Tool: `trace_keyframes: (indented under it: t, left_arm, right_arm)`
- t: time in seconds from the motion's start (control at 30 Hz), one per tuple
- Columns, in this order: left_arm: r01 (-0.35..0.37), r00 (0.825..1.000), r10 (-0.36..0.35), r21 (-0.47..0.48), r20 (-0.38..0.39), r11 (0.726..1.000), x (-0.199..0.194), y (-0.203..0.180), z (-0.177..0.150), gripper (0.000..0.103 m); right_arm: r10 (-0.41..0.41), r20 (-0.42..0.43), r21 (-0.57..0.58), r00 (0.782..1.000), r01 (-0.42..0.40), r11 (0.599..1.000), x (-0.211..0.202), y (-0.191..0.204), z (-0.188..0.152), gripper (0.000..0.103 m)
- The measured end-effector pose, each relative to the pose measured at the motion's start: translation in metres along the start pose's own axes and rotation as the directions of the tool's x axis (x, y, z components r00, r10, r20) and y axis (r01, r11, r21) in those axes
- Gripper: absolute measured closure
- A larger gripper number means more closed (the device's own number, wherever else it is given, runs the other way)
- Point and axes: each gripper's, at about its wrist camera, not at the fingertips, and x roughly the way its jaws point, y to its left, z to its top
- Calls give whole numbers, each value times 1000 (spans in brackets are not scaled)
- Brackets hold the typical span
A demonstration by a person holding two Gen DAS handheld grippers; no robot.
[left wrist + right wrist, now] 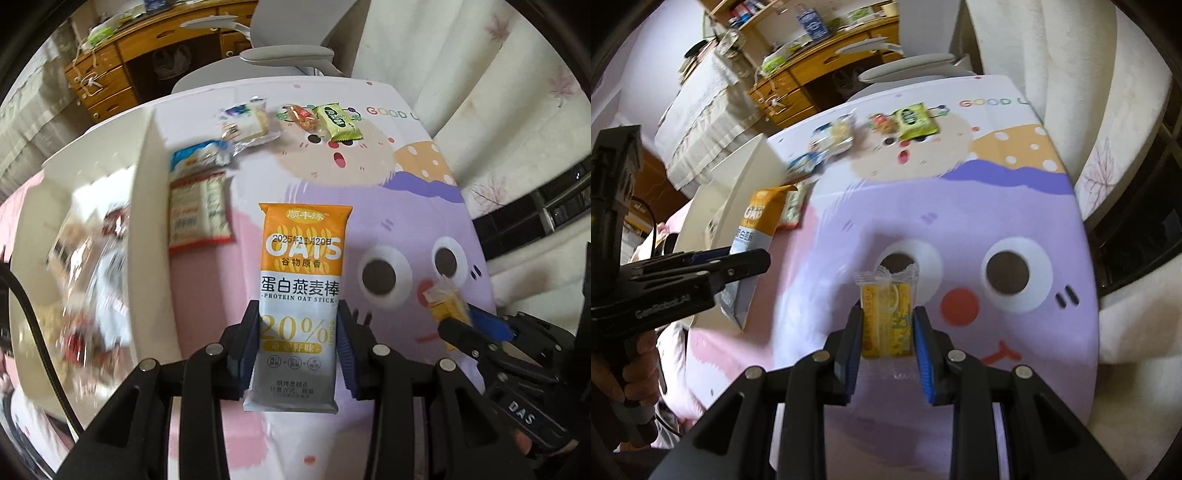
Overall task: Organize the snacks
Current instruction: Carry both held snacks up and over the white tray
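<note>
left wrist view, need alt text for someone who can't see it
The left gripper holds an orange and white protein oat stick packet upright between its fingers, above a table covered in a pastel cartoon print. At the right edge, the right gripper grips a small yellow snack; more wrapped snacks lie at the far end.

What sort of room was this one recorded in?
Probably a bedroom or study at home: a wooden desk with drawers, a grey chair, and snacks on a table with a cartoon cover.
</note>
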Motion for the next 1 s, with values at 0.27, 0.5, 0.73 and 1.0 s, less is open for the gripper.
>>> trace_keyframes:
  t: [0.27, 0.5, 0.73, 1.0]
  left_arm:
    - [-2, 999, 6, -77, 48, 997, -46, 29, -51, 66]
    - [-13, 994, 25, -113, 107, 994, -83, 69, -77, 66]
    - [15, 991, -1, -105, 131, 994, -101, 118, -88, 66]
    - [48, 986, -42, -34, 163, 998, -115, 176, -77, 66]
  right_arm:
    - [77, -46, -38, 996, -79, 996, -12, 30, -23, 76]
    - [169, -81, 3, 982, -169, 986, -9, 54, -27, 76]
    - [156, -24, -18, 988, -156, 988, -13, 98, -16, 76]
    - [143, 44, 2, 989, -143, 990, -5, 157, -6, 76]
